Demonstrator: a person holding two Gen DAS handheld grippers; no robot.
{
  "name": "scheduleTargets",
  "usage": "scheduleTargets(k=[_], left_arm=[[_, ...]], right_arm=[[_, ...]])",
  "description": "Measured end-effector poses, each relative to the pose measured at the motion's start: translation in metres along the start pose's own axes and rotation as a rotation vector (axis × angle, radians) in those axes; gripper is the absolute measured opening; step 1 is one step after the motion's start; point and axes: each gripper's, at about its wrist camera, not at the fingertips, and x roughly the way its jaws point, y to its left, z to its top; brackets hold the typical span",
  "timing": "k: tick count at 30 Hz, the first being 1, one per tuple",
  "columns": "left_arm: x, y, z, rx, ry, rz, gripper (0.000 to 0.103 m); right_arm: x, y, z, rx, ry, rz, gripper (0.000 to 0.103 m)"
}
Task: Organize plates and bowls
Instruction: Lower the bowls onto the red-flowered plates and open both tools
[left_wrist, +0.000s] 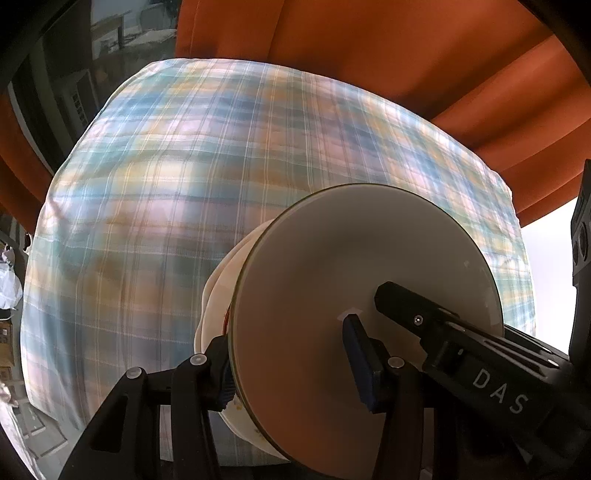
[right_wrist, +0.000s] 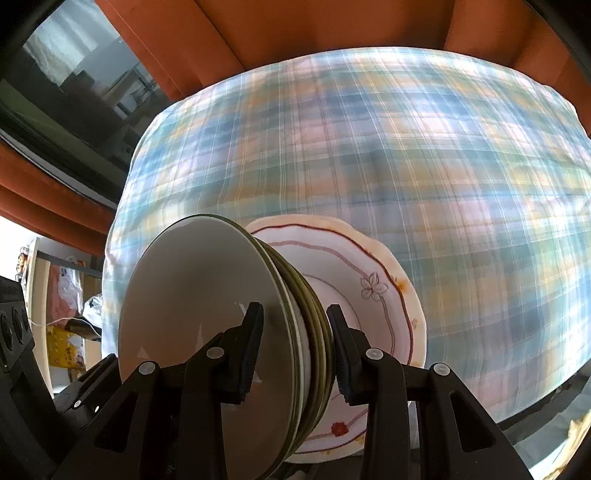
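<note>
A stack of grey plates with olive rims (right_wrist: 207, 295) is held on edge above the plaid cloth (right_wrist: 424, 155). My right gripper (right_wrist: 295, 312) is shut across this stack, with one pad on the top plate's face. Just beyond its other finger lies a cream scalloped plate (right_wrist: 373, 288) with a flower pattern. In the left wrist view my left gripper (left_wrist: 288, 334) is shut on the same stack (left_wrist: 332, 251), and the cream plate (left_wrist: 216, 291) shows behind it. The right gripper's finger (left_wrist: 402, 299) reaches onto the plate face from the right.
The plaid cloth (left_wrist: 184, 166) covers a rounded surface below the plates. Orange fabric (left_wrist: 369, 48) rises behind it, with a dark window (right_wrist: 74, 74) at the upper left. Bags and clutter (right_wrist: 70, 332) sit low at the left.
</note>
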Motion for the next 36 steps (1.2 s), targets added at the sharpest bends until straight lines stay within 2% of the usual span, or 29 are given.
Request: scheduleTargets(k=[5,11,15,19,21,22,25,27,29,32,36], left_arm=[[0.005,-0.003,0.0,0.016,0.019,0.005,0.05],[0.004,-0.01,-0.004,0.056,0.006,0.038,0.047],[0.003,-0.013,-0.009,0.087,-0.011,0.055,0.045],[0.005,-0.018,-0.012,0.129,-0.032,0.065,0.057],[0.005,-0.02,-0.013,0.144,-0.043,0.068,0.059],[0.005,-0.019,-0.014,0.145,-0.042,0.063,0.063],[0.005,-0.02,-0.017,0.145,-0.043,0.075,0.065],[0.003,-0.021,-0.018,0.146,-0.058,0.078,0.071],[-0.003,-0.021,-0.018,0.139,-0.092,0.097,0.08],[-0.013,-0.021,-0.018,0.128,-0.14,0.144,0.083],[-0.03,-0.027,-0.021,0.106,-0.215,0.203,0.083]], right_arm=[[0.002,-0.001,0.001,-0.018,0.0,-0.012,0.038],[0.003,-0.01,-0.005,0.017,0.002,0.018,0.038],[0.0,-0.008,-0.011,0.011,-0.029,-0.018,0.041],[0.0,0.0,-0.013,-0.022,-0.054,-0.058,0.044],[0.002,0.006,-0.014,-0.045,-0.058,-0.093,0.049],[0.003,0.009,-0.015,-0.058,-0.062,-0.112,0.049],[0.002,0.01,-0.017,-0.069,-0.063,-0.122,0.052],[-0.001,0.007,-0.019,-0.081,-0.072,-0.14,0.064],[-0.007,0.003,-0.02,-0.073,-0.1,-0.156,0.071],[-0.016,-0.002,-0.019,-0.068,-0.135,-0.138,0.078],[-0.028,-0.003,-0.018,-0.099,-0.177,-0.08,0.079]])
